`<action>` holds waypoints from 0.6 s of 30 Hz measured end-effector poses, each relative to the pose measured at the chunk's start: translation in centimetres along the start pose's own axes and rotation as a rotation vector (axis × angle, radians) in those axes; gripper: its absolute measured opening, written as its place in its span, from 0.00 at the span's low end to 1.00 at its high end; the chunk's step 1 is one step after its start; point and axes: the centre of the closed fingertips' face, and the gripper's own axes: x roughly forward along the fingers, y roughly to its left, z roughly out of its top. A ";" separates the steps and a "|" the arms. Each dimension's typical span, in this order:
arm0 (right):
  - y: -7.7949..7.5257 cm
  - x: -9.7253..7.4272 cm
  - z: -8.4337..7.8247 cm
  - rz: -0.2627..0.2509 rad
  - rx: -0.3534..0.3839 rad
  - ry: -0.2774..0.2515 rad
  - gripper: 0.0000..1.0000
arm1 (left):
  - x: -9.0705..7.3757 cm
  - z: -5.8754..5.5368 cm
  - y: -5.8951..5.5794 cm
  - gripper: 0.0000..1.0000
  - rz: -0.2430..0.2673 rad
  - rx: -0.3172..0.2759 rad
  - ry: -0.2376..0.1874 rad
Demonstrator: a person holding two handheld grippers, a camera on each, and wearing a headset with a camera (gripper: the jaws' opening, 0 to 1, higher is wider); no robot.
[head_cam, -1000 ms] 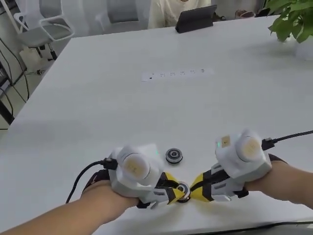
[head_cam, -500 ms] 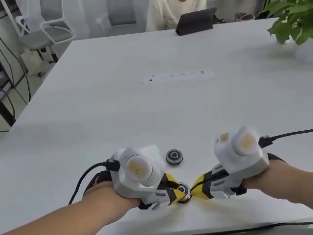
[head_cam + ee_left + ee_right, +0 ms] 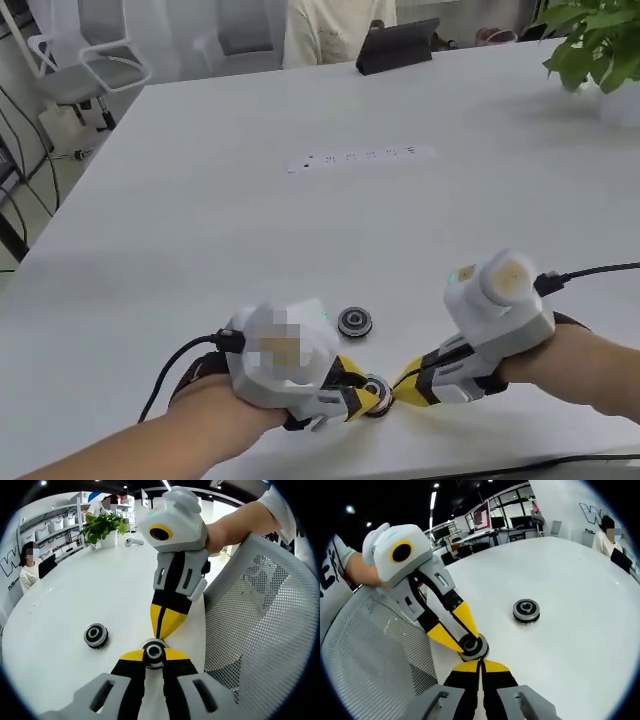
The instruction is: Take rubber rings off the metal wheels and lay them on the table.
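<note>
An open-plan office or meeting area. A long white conference table (image 3: pixel 200 200) has a socket strip (image 3: pixel 360 156) set into its top, with a white swivel chair (image 3: pixel 85 60) at its far corner and a grey mesh chair back (image 3: pixel 260 610) at the near edge. A potted plant (image 3: pixel 595 40) and a dark tablet (image 3: pixel 398 45) (propped upright) stand on it. Beyond are desks with monitors (image 3: pixel 482 515), shelves of storage bins (image 3: pixel 55 530) and ceiling strip lights (image 3: pixel 433 500).

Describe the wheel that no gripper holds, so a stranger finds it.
On the white table, the left gripper and right gripper meet at the near edge. Just beyond their tips lies the free metal wheel, untouched; the other wheel is held between them.
</note>
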 end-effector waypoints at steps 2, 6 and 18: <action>0.0 -0.1 0.0 -0.001 0.010 0.000 0.00 | 0.0 0.0 0.0 0.07 -0.001 0.001 0.000; 0.1 -0.2 -0.1 -0.004 0.021 0.000 0.00 | 0.1 0.0 -0.1 0.07 -0.004 0.000 0.000; 0.1 -0.5 0.0 -0.001 0.098 -0.010 0.00 | 0.2 0.0 -0.2 0.07 -0.006 0.007 0.002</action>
